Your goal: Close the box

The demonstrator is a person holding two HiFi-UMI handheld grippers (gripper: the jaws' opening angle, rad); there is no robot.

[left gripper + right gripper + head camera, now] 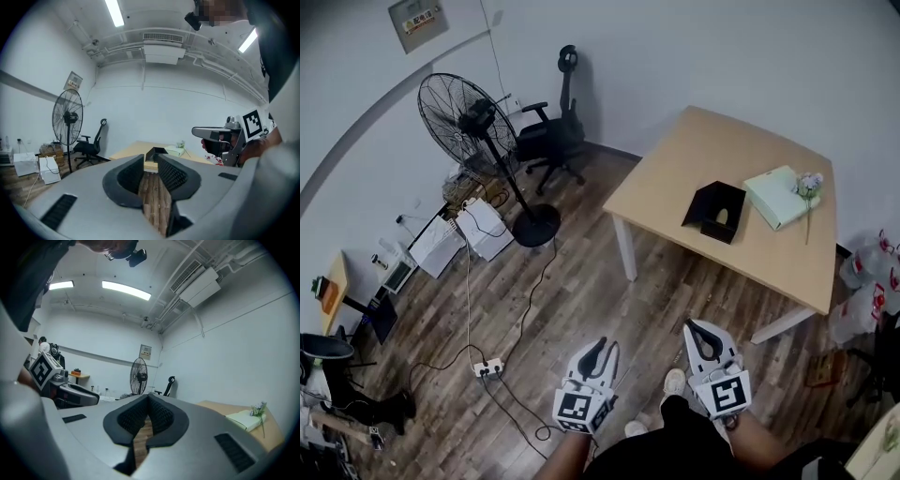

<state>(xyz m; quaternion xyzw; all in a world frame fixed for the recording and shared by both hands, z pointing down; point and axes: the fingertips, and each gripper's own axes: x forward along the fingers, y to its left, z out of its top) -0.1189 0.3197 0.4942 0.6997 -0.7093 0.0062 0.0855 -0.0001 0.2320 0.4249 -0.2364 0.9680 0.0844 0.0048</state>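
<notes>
**Plank-floored room: the box stands open, well out of reach**

Dark wood planks (pixel 581 281) cover the room, and a pale, smooth-topped wooden table (pixel 694 150) is set near the white wall. The black box (pixel 716 212) is found on that table, toward its middle. Its lid is raised and tilted at the left side, so the inside is exposed. It appears matte and sharp-edged, probably card. A small pale thing seems to lie inside, though it cannot be made out at this distance. Just beside the box, to its right, a flat pale-green case (pixel 773 195) is laid, with a thin-stemmed flower (pixel 809 185) against its far edge.

Both tools are held low in front of the person, well apart from the table. The task is therefore judged not yet begun, and an approach is called for first. The left gripper (pixel 596 345) is held with its jaws slightly parted. Only floor and the distant box are seen through the narrow gap, and nothing is held. Its ribbed black pads (pixel 173 176) are set in smooth grey shells. The right gripper (pixel 700 327) is held with its jaw tips brought together on nothing.

A wire-caged pedestal fan (pixel 469 117) and a black office chair (pixel 551 131) are stood by the wall, clear of the path.
</notes>
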